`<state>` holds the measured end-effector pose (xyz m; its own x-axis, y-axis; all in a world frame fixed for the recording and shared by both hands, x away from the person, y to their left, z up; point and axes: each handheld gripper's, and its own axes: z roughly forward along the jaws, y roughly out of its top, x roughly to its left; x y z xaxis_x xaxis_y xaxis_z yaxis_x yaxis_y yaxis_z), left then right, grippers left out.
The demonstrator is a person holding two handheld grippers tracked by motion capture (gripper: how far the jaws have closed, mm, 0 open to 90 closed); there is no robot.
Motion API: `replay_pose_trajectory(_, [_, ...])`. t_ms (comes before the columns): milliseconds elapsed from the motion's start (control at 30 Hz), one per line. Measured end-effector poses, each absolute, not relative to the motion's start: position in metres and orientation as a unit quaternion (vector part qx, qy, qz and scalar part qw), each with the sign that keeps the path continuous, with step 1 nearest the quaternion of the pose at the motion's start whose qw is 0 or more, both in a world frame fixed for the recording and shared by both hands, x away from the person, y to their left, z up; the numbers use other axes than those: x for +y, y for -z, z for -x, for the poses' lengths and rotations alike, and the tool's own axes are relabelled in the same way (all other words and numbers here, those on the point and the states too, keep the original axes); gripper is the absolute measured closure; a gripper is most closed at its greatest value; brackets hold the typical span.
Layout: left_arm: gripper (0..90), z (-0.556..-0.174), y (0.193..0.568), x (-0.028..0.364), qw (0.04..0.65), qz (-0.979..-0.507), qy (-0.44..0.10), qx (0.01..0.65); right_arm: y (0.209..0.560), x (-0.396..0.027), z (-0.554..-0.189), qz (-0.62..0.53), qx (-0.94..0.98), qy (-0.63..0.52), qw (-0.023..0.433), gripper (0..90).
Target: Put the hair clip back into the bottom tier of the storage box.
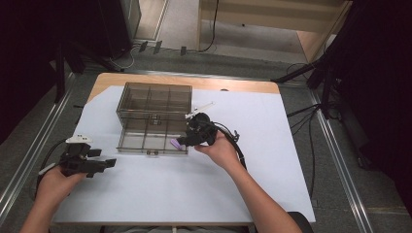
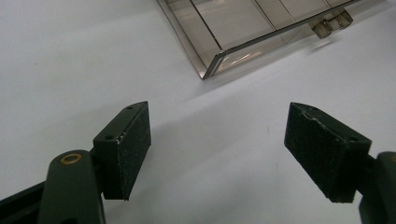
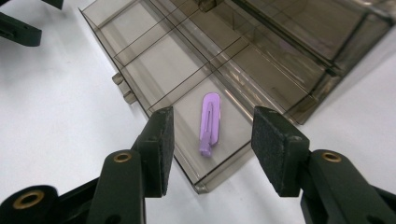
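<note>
A smoky see-through drawer box (image 1: pixel 153 98) stands on the white sheet, its lower drawer (image 1: pixel 144 139) pulled out toward me. A small purple clip (image 3: pixel 208 122) lies flat in the drawer's end compartment (image 3: pixel 224 135), at the drawer's right end in the high view (image 1: pixel 176 143). My right gripper (image 3: pixel 212 144) hovers just above that compartment, open, with the clip below the gap and untouched by the pads; the high view shows it (image 1: pixel 186 140) at the drawer's right front corner. My left gripper (image 1: pixel 110 162) rests open over bare sheet (image 2: pixel 217 140), left of the drawer's corner (image 2: pixel 212 65).
A thin white stick-like object (image 1: pixel 204 106) lies on the sheet just right of the box. The drawer's front handle tabs (image 2: pixel 330 25) stick out toward me. The table's wooden far edge (image 1: pixel 233 85) borders the sheet; cables trail on the floor to the right.
</note>
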<state>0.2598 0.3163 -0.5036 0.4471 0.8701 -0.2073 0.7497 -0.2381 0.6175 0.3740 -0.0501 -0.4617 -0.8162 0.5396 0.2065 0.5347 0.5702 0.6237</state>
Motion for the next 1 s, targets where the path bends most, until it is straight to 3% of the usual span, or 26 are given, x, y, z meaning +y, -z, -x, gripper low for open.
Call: replay_pose_trajectory(1000, [23.6,-0.273,0.502,0.310,0.342,-0.787,-0.084,0.506,0.455,-0.106,-0.369,-0.322,0.871,-0.369,0.035,46.8])
